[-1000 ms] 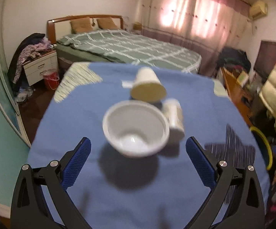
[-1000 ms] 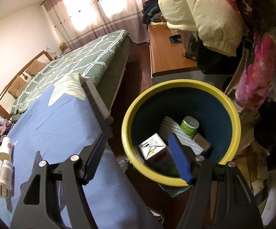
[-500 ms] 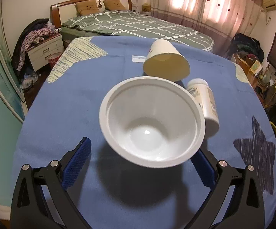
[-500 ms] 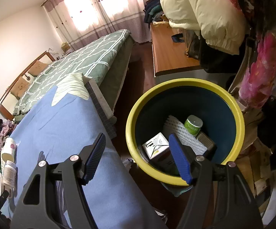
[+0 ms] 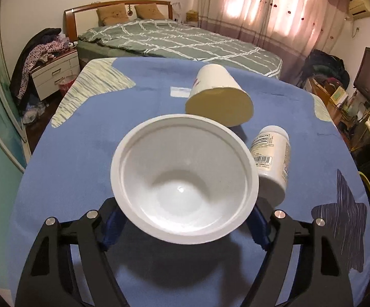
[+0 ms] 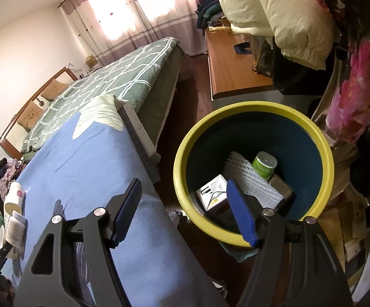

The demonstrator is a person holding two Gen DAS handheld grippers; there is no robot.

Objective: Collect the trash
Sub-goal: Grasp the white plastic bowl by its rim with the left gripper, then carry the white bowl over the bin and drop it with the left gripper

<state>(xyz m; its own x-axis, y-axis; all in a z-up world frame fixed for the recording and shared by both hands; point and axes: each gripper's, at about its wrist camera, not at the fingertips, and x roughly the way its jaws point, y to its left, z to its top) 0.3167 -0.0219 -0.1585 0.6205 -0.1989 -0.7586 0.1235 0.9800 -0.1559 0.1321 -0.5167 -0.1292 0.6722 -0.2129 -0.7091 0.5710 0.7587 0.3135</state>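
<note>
Closing in on the white plastic bowl (image 5: 184, 176), the left gripper (image 5: 185, 220) has just been narrowing its jaws, and the bowl sits between the blue pads; whether they already press on its walls is hard to say, since the wide rim hides the contact. This looks like the grasp step of collecting the bowl from the blue tablecloth (image 5: 82, 153). Next it calls for a gentle, firm squeeze, because the smooth, thin, flaring wall may flex or slip, then a lift toward the yellow-rimmed bin (image 6: 323, 138) beside the table. A tipped paper cup (image 5: 218, 97) and a lying label-wrapped pill bottle (image 5: 272, 158) wait just behind. The right gripper (image 6: 182, 209) hovers empty, jaws apart, over the bin's near edge.
</note>
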